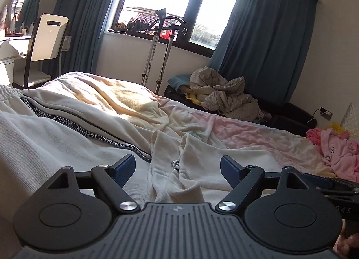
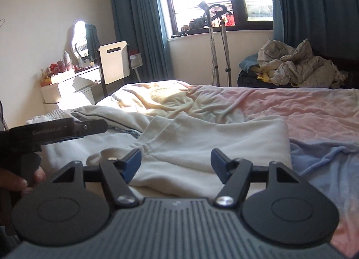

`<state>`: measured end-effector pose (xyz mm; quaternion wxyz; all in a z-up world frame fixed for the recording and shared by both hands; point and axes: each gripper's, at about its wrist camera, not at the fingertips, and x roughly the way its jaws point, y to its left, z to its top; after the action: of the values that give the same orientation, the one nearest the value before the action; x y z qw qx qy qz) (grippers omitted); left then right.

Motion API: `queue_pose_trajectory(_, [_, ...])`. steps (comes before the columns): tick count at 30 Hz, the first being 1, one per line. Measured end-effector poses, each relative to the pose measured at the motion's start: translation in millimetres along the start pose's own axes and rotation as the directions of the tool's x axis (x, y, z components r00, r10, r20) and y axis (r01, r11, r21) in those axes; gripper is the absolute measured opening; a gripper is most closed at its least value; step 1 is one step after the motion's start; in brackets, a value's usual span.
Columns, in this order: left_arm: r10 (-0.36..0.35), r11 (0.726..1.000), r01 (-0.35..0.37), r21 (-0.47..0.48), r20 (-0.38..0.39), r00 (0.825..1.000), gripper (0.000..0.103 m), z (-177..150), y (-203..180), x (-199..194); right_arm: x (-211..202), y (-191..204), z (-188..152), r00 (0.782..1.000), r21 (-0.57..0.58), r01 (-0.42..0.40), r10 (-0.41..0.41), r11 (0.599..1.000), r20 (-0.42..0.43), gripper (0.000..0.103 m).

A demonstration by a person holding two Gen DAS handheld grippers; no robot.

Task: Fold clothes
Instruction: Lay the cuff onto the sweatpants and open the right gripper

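Left gripper: fingers spread apart, holding nothing, above the white trousers.
Right gripper: fingers apart, empty, over the trousers' cuffed leg end.
White trousers: lay crumpled across the bed, near its front edge.

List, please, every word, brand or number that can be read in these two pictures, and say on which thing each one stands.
"NOT-SIMPLE", repeated along the dark stripe of the white garment on the bed.
"GenRobot.AI", rather blurred, on the side of the left claw, seen from the right wrist.
"DAS", a cut-off ending, on the right claw, seen from the left wrist.
No other text is legible.
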<state>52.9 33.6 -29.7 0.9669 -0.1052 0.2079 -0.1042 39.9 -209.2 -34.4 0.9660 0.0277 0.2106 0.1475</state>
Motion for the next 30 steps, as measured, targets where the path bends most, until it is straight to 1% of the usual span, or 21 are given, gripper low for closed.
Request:
queue_pose_trajectory(1, [0.006,1.000,-0.006,0.015,-0.005,1.000,0.084,-2.4,-2.8,1.5,1.9,-6.8,-4.0,0.997,-0.016,0.075,-0.075,0.997,0.013,0.069])
queue_pose_trajectory(2, [0.017,0.999,-0.016,0.033,-0.009,1.000,0.084,-5.3,-5.8,3.2,7.7,-12.2,-7.7,0.992,-0.014,0.124,-0.124,0.992,0.016,0.069])
queue_pose_trajectory(3, [0.024,0.999,-0.023,0.048,-0.012,1.000,0.084,-7.0,-7.8,4.6,13.8,-18.6,-11.9,0.988,0.014,0.152,-0.152,0.988,0.003,0.069])
queue_pose_trajectory(6, [0.039,0.995,-0.036,0.096,-0.031,0.999,0.082,-9.7,-14.1,8.1,36.7,-36.3,-26.5,0.982,0.119,0.169,-0.157,0.978,-0.105,0.069])
queue_pose_trajectory(8, [0.017,0.996,-0.012,0.091,-0.050,0.999,0.078,-10.5,-16.8,9.6,44.6,-38.4,-37.1,0.978,0.128,0.176,-0.158,0.976,-0.134,0.069])
queue_pose_trajectory(9, [0.006,0.996,-0.001,0.089,-0.060,0.998,0.077,-11.0,-18.2,10.3,47.2,-38.7,-41.1,0.977,0.129,0.179,-0.160,0.975,-0.142,0.069])
queue_pose_trajectory(11, [0.004,0.993,0.003,0.117,-0.060,0.998,0.072,-12.4,-23.4,14.0,45.1,-37.2,-41.0,0.978,0.127,0.177,-0.160,0.976,-0.134,0.070])
queue_pose_trajectory(13, [0.002,0.989,0.007,0.150,-0.062,0.998,0.071,-14.3,-28.6,18.4,43.0,-41.7,-40.5,0.981,0.161,0.164,-0.144,0.973,-0.129,0.070])
queue_pose_trajectory(15, [-0.006,0.982,0.021,0.188,-0.080,0.997,0.066,-18.4,-35.0,27.3,40.5,-45.5,-39.2,0.983,0.189,0.156,-0.134,0.969,-0.128,0.069])
queue_pose_trajectory(18, [0.018,0.975,0.005,0.223,-0.102,0.995,0.055,-23.2,-38.1,41.4,39.1,-44.8,-38.0,0.982,0.180,0.159,-0.137,0.971,-0.130,0.069])
queue_pose_trajectory(21, [0.028,0.974,0.003,0.225,-0.134,0.991,0.040,-24.9,-35.4,54.3,39.4,-41.7,-36.8,0.979,0.146,0.169,-0.150,0.975,-0.135,0.069])
queue_pose_trajectory(22, [0.041,0.968,-0.004,0.251,-0.141,0.989,0.025,-26.3,-36.3,58.9,39.7,-41.6,-36.4,0.979,0.144,0.171,-0.151,0.975,-0.136,0.069])
queue_pose_trajectory(23, [0.057,0.964,-0.015,0.266,-0.149,0.987,0.017,-27.6,-36.7,62.3,40.0,-41.5,-36.1,0.979,0.142,0.172,-0.153,0.975,-0.138,0.069])
queue_pose_trajectory(24, [0.064,0.965,-0.019,0.263,-0.160,0.985,0.014,-29.2,-36.2,64.6,40.2,-41.7,-35.6,0.978,0.141,0.173,-0.154,0.975,-0.139,0.070])
queue_pose_trajectory(25, [0.068,0.968,-0.028,0.248,-0.157,0.985,0.011,-29.1,-34.4,64.1,40.1,-42.3,-35.0,0.978,0.144,0.173,-0.153,0.974,-0.140,0.070])
queue_pose_trajectory(26, [0.066,0.974,-0.031,0.226,-0.146,0.987,0.009,-27.3,-32.9,61.0,39.7,-42.8,-34.5,0.979,0.147,0.172,-0.152,0.974,-0.139,0.070])
queue_pose_trajectory(29, [0.047,0.988,-0.030,0.150,-0.109,0.993,0.009,-18.8,-28.4,47.0,38.2,-44.0,-32.7,0.979,0.156,0.171,-0.151,0.973,-0.135,0.070])
queue_pose_trajectory(30, [0.030,0.994,-0.020,0.104,-0.095,0.995,0.009,-13.6,-25.7,36.8,37.0,-44.2,-31.7,0.980,0.159,0.170,-0.150,0.973,-0.128,0.070])
